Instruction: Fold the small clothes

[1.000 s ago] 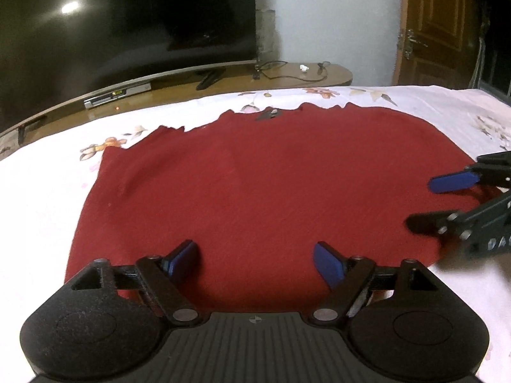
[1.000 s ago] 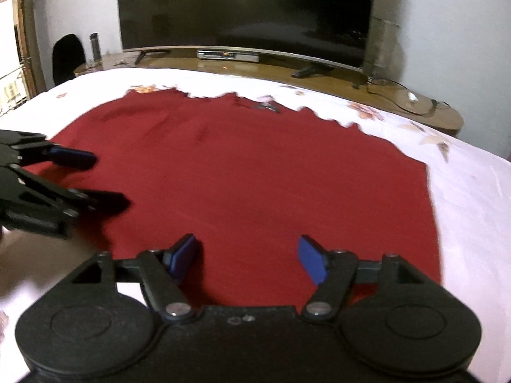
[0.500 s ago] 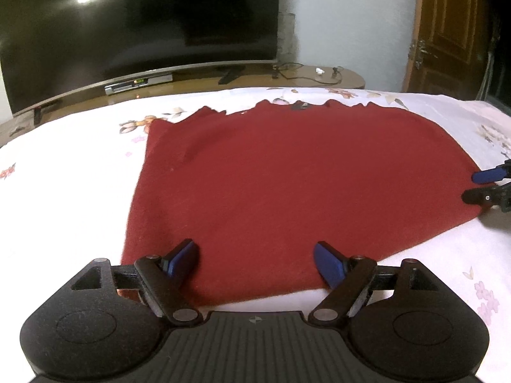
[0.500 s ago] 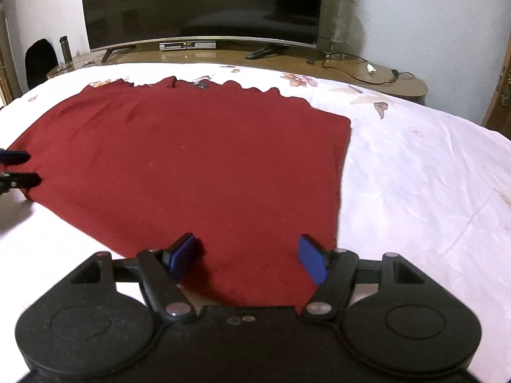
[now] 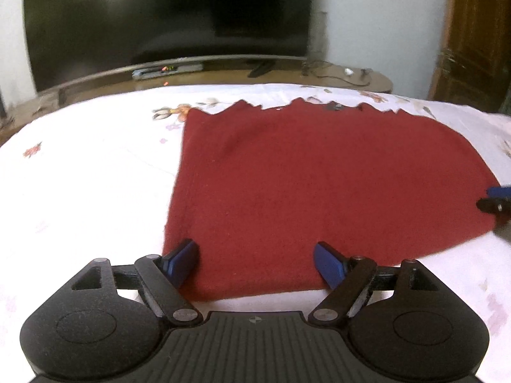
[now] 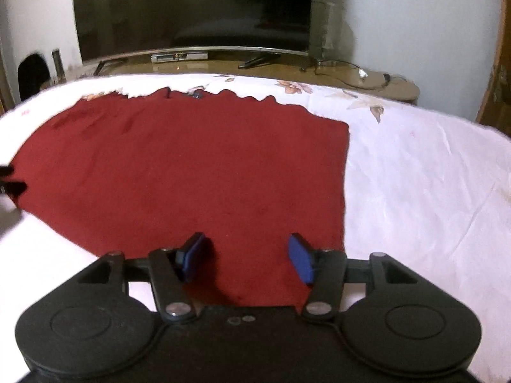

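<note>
Bed sheet (image 5: 80, 191): red garment (image 5: 319, 185) between both jaws.

Cloth (image 5: 319, 185) lies flat on bed (image 5: 89, 185); television (image 5: 166, 12) stands behind.

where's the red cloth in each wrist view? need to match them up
Left wrist: red cloth fills centre and right; its near left corner lies by the left gripper.
Right wrist: cloth fills centre and left; its near right corner lies under the closing right gripper.
Shared landmark: TV behind the bed.
</note>
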`<state>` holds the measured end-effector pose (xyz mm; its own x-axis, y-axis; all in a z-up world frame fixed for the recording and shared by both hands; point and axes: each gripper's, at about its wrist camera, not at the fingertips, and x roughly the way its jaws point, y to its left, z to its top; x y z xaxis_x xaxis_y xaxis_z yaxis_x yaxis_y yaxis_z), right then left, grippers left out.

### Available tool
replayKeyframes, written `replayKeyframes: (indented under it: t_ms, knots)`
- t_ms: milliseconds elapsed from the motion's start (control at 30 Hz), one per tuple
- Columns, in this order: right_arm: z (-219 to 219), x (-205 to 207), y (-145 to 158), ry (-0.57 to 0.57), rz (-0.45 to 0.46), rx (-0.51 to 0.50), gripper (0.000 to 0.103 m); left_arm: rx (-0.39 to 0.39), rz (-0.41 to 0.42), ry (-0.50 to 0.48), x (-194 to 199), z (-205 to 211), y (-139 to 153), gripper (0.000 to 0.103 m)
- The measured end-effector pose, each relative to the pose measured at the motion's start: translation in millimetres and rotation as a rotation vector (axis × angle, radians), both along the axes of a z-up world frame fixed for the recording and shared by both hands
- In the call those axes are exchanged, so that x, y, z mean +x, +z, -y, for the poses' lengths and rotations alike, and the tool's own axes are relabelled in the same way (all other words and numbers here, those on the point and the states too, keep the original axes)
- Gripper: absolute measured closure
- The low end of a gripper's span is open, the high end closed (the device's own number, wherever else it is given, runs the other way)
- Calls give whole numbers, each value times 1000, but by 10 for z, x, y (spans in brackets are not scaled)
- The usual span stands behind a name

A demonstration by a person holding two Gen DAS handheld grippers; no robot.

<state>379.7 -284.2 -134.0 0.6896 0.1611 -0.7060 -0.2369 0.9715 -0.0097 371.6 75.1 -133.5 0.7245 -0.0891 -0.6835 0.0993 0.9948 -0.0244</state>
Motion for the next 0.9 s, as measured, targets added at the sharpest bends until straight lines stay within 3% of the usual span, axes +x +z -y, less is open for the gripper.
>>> replayKeyframes:
  t_ms: [67,167,367,467,567,667,800,900]
  knots:
    - [-29,-7,76,-12,-6,-14,52,3,21,0,-43,16,55,22]
    - [-28,-36,26,-17,-1,-24,51,12,5,4,-36,12,-72,22]
    - [11,-35,-14,-22,13,-13,46,1,-8,3,-16,-4,-51,21]
    - [23,-40,3,-40,7,-1,46,-53,-10,50,-98,-77,78,21]
    - [35,-181,189,-67,36,61,46,-188,-7,114,-286,-239,147,21]
    - [29,-317,283,-75,49,123,46,-421,-94,192,-352,-429,-38,21]
    - [-75,-361,293,-74,35,168,46,-721,-77,317,-398,-703,-249,21]
    - [-190,-371,294,-52,37,176,46,-837,-79,341,-331,-831,-366,22]
